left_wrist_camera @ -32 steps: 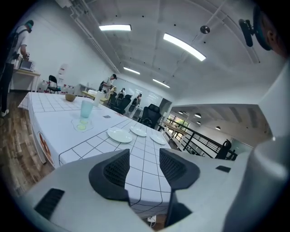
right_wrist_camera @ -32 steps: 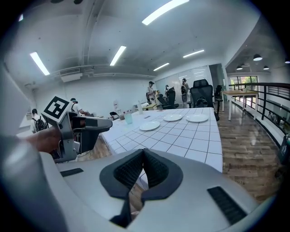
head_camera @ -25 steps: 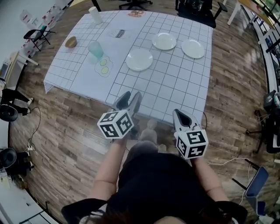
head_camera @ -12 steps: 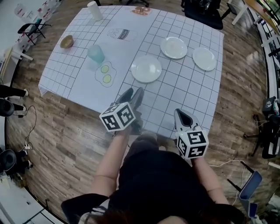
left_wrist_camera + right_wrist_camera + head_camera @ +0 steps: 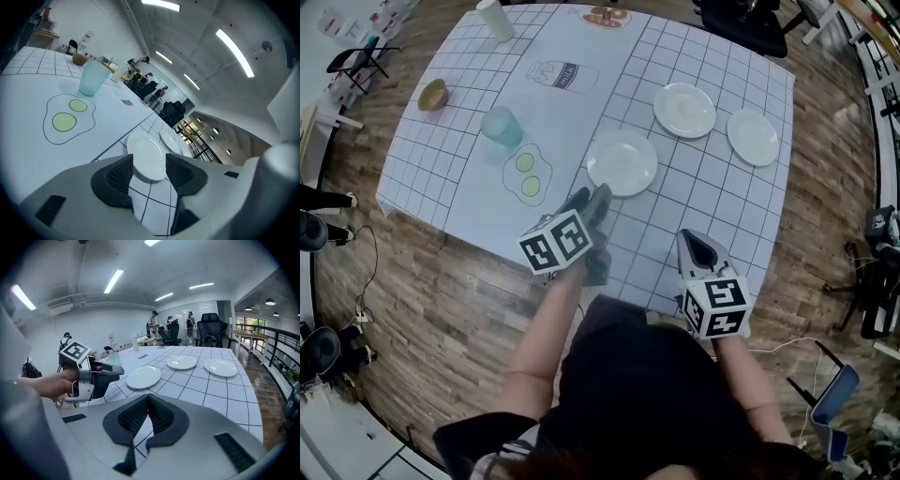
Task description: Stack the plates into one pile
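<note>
Three white plates lie apart on the gridded tablecloth: the nearest plate (image 5: 622, 162) in the middle, a second plate (image 5: 684, 110) behind it to the right, and a third plate (image 5: 753, 137) near the right edge. My left gripper (image 5: 589, 197) hangs over the table's near part, just short of the nearest plate (image 5: 146, 152), open with nothing between its pads. My right gripper (image 5: 694, 240) is at the table's near edge, shut and empty (image 5: 148, 401). The right gripper view shows all three plates (image 5: 143, 377), (image 5: 182, 362), (image 5: 221, 367) ahead and the left gripper (image 5: 91, 373) to the left.
A teal cup (image 5: 501, 127) stands beside a printed fried-egg picture (image 5: 526, 173) on the left. A brown bowl (image 5: 432, 94) and a white cup (image 5: 494, 19) sit farther back on the left. Black office chairs (image 5: 741, 23) stand behind the table, over a wooden floor.
Both grippers have moved forward over the table's near edge. The left one has rolled a little and come closer to the nearest plate. The plates have not moved.
</note>
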Available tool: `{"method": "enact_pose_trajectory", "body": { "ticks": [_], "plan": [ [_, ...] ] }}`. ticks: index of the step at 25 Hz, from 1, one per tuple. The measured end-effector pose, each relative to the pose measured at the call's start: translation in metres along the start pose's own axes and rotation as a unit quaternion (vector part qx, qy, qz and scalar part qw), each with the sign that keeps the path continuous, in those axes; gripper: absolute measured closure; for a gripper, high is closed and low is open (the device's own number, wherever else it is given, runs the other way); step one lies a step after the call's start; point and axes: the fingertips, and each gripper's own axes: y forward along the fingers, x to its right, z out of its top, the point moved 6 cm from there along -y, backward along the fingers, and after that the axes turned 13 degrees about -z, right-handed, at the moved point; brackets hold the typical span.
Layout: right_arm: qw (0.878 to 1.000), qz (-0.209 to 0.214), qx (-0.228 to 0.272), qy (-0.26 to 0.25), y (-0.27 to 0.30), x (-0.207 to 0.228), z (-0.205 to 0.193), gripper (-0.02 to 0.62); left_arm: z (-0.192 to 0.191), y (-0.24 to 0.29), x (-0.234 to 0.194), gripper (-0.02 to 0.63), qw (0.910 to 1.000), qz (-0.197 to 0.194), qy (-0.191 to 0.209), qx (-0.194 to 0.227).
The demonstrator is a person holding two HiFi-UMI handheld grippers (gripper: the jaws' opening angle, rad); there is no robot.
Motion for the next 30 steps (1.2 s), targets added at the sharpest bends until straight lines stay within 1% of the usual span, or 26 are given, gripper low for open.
{"method": "enact_pose_trajectory", "body": {
  "ticks": [4, 7, 11, 15, 20, 23, 24, 26, 30],
  "plan": [
    [1.000, -0.003, -0.009, 0.004, 0.016, -0.002, 0.006, 0.580, 0.011, 0.015, -0.011, 0.390, 0.9999, 0.003, 0.000, -0.013],
    [1.000, -0.007, -0.015, 0.005, 0.027, -0.003, 0.010, 0.580, 0.013, 0.026, -0.019, 0.390, 0.9995, 0.004, -0.013, -0.029],
    [1.000, -0.010, -0.021, 0.013, 0.038, -0.003, 0.015, 0.580, 0.014, 0.032, -0.030, 0.390, 0.9982, 0.018, -0.028, -0.050],
    [0.999, -0.013, -0.025, 0.021, 0.048, -0.002, 0.019, 0.580, 0.020, 0.039, -0.035, 0.383, 0.9970, 0.011, -0.047, -0.061],
    [0.999, -0.013, -0.030, 0.029, 0.058, 0.001, 0.024, 0.580, 0.023, 0.050, -0.034, 0.373, 0.9953, 0.005, -0.048, -0.084],
    [0.999, -0.011, -0.031, 0.036, 0.062, 0.001, 0.024, 0.580, 0.024, 0.053, -0.036, 0.374, 0.9947, 0.014, -0.044, -0.091],
    [0.999, -0.009, -0.032, 0.038, 0.063, 0.001, 0.024, 0.580, 0.024, 0.053, -0.037, 0.382, 0.9945, 0.019, -0.043, -0.093],
    [0.999, -0.007, -0.032, 0.041, 0.064, 0.001, 0.024, 0.580, 0.024, 0.053, -0.039, 0.436, 0.9941, 0.033, -0.042, -0.094],
    [0.998, -0.005, -0.031, 0.048, 0.065, 0.005, 0.023, 0.580, 0.024, 0.053, -0.043, 0.494, 0.9920, 0.075, -0.032, -0.097]
  ]
}}
